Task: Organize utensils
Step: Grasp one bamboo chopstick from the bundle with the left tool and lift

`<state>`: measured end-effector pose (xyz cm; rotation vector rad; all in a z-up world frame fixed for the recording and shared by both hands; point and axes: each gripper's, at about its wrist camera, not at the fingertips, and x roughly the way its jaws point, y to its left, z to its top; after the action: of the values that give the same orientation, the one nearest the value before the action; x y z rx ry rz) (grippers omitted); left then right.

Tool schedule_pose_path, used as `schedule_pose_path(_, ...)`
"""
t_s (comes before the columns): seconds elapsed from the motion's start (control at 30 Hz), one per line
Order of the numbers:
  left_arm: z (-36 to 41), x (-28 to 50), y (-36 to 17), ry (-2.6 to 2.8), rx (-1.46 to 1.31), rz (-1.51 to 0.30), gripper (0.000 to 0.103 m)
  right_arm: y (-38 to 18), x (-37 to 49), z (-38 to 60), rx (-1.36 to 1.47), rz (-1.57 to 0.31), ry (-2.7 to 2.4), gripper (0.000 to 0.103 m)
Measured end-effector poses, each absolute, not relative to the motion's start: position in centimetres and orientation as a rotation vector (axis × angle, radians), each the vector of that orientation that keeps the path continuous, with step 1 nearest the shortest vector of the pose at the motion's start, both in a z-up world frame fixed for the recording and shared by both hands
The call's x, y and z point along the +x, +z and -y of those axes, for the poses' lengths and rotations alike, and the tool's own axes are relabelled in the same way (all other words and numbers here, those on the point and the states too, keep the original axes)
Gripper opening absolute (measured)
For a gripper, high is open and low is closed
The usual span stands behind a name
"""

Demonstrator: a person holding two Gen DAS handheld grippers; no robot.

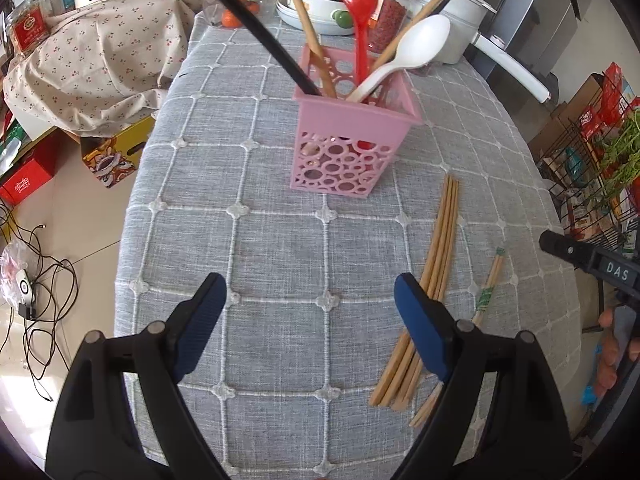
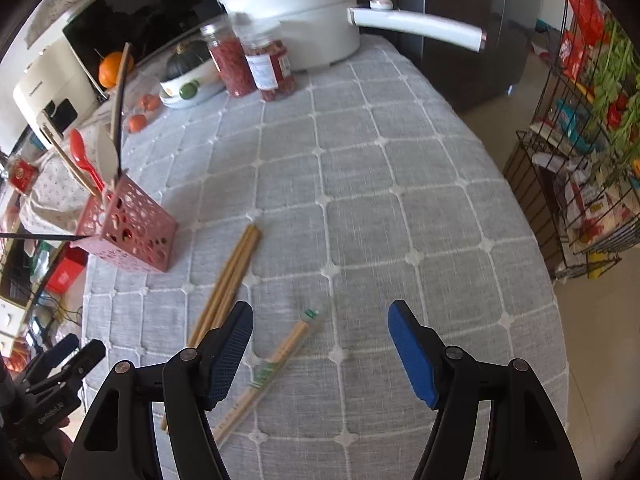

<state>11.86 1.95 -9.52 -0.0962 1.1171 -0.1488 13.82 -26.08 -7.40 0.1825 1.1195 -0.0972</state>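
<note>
A pink perforated utensil holder [image 1: 344, 140] stands on the grey checked tablecloth; it also shows in the right wrist view [image 2: 132, 236]. It holds a red spoon [image 1: 358, 4], a white spoon [image 1: 408, 50], wooden chopsticks and a black utensil [image 1: 256, 28]. A bundle of loose wooden chopsticks [image 1: 434, 272] lies to its right, also seen in the right wrist view [image 2: 228, 280]. A wrapped pair of chopsticks [image 2: 272, 372] lies beside them. My left gripper [image 1: 310, 300] is open and empty above the cloth, left of the bundle. My right gripper [image 2: 320, 332] is open and empty over the wrapped pair.
A white pot [image 2: 304, 24] with a long handle, two jars of red contents [image 2: 252, 60] and a bowl with a squash [image 2: 192, 76] stand at the table's far end. A wire rack [image 2: 580, 152] stands to the right. Boxes and cables lie on the floor to the left [image 1: 36, 280].
</note>
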Motion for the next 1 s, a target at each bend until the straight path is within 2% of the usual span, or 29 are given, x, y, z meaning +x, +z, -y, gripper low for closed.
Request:
schedule_pose_path(0.17, 1.5, 12.0, -10.0, -0.225, -0.107, -1.104, 0.085, -9.1, 14.0, 27.0, 0.22, -1.19, -0.098, 0.071)
schedule_pose_path(0.23, 3.0, 12.3, -10.4, -0.262, -0.1, -1.096, 0.078, -9.2, 13.9, 27.1, 0.211, -1.193, -0.091, 0.071)
schedule_pose_path(0.3, 4.2, 12.9, -10.8, -0.3, -0.112, -1.089, 0.055, -9.4, 13.7, 27.0, 0.197, -1.197, -0.081, 0.071)
schedule_pose_path(0.4, 5.4, 14.0, -11.7, -0.343, -0.153, -1.095, 0.034, -9.7, 13.5, 27.0, 0.17, -1.205, -0.082, 0.071)
schedule_pose_path(0.5, 6.4, 14.6, -12.6, -0.363, -0.169, -1.111, 0.02, -9.9, 13.1, 27.3, 0.159, -1.212, -0.075, 0.071)
schedule_pose_path(0.57, 6.9, 14.8, -13.0, -0.372, -0.157, -1.116, 0.015, -10.0, 12.9, 27.6, 0.151, -1.213, -0.075, 0.071)
schedule_pose_path(0.67, 7.4, 14.7, -13.8, -0.34, -0.114, -1.129, 0.01, -10.2, 12.7, 28.0, 0.15, -1.214, -0.073, 0.071)
schedule_pose_path(1.0, 8.0, 15.3, -13.8, -0.333, -0.076, -1.113, 0.009, -10.1, 12.4, 29.0, 0.17, -1.208, -0.078, 0.071)
